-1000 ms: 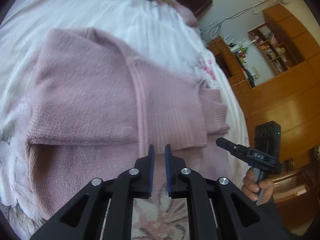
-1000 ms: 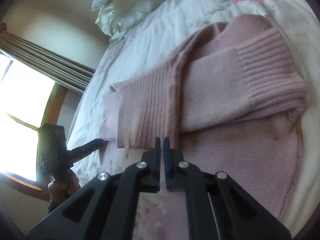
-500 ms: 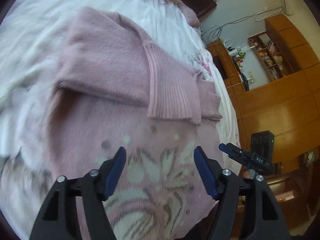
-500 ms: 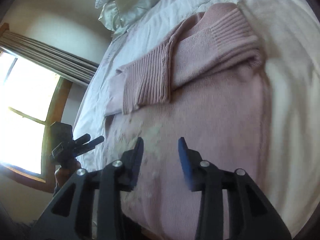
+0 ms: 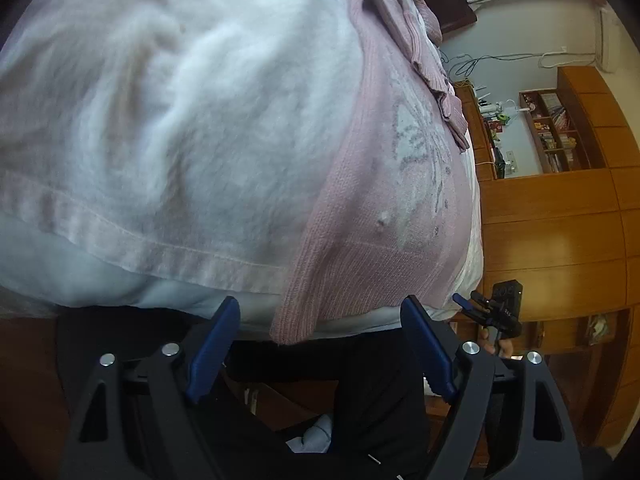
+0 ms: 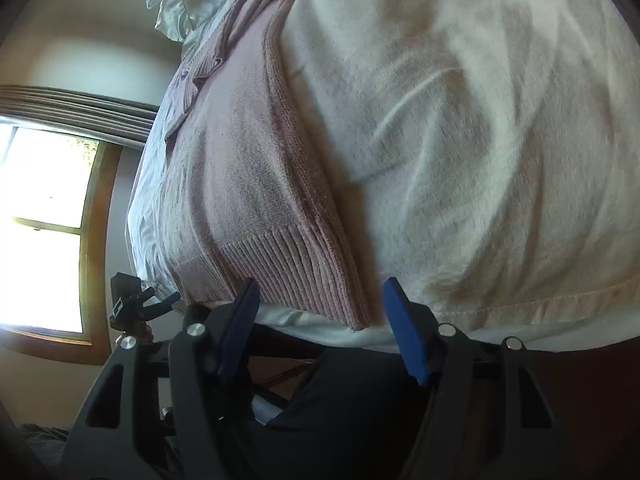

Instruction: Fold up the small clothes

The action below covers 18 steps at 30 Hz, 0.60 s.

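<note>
left wrist view: the left tool (image 5: 320, 344), black-framed with blue pads, hangs with its jaws spread wide and nothing between them, at the near edge of a bed covered by a white quilt (image 5: 180, 120). the pink knitted sweater (image 5: 384, 208), with a pale flower pattern on its front, lies flat on the quilt, its ribbed hem corner drooping over the bed edge just ahead of the spread pads. at right, the right tool (image 5: 486, 312) shows small, gripped by a hand (image 5: 498, 344), before a wooden wall cabinet (image 5: 560, 208).

right wrist view: the right tool (image 6: 320, 320) is likewise spread and empty, its blue pads flanking the opposite hem corner of the sweater (image 6: 248, 184), apart from the knit. the folded sleeves are bunched toward the far end near a pale pillow (image 6: 176, 4). the left tool (image 6: 140, 300) shows at left before a bright window (image 6: 44, 224).
</note>
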Each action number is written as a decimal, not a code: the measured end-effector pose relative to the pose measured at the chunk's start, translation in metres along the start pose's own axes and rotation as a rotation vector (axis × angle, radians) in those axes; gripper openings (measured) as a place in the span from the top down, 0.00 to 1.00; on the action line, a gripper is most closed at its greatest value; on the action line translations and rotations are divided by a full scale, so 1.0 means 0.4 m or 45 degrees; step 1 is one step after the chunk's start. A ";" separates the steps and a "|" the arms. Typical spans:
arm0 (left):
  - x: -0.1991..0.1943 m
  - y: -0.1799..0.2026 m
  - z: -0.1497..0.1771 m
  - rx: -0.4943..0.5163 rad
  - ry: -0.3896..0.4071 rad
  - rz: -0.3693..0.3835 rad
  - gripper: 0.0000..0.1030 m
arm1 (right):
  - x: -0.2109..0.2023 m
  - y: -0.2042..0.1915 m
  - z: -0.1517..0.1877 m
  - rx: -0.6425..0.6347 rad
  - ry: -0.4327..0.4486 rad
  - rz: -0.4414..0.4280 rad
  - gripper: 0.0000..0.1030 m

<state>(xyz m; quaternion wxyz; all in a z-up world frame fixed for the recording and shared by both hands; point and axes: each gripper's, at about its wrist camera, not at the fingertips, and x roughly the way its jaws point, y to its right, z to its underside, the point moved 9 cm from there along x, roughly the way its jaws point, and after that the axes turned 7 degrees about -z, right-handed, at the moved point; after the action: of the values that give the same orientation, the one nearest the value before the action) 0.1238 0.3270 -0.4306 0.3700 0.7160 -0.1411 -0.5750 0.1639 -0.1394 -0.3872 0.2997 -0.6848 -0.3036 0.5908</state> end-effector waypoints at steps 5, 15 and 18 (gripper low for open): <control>0.059 0.002 0.006 -0.005 -0.052 0.020 0.20 | 0.069 0.016 0.004 0.026 -0.039 -0.005 0.37; 0.113 0.029 0.029 -0.014 -0.094 0.017 0.60 | 0.115 0.003 0.013 0.044 -0.044 -0.055 0.44; 0.108 0.036 0.035 -0.004 -0.082 0.007 0.86 | 0.123 0.001 0.027 0.044 -0.053 -0.080 0.51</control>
<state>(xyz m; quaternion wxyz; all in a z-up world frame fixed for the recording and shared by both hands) 0.1268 0.2849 -0.4527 0.3677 0.6961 -0.1540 -0.5971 0.1589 -0.1012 -0.4195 0.3235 -0.6572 -0.3208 0.6004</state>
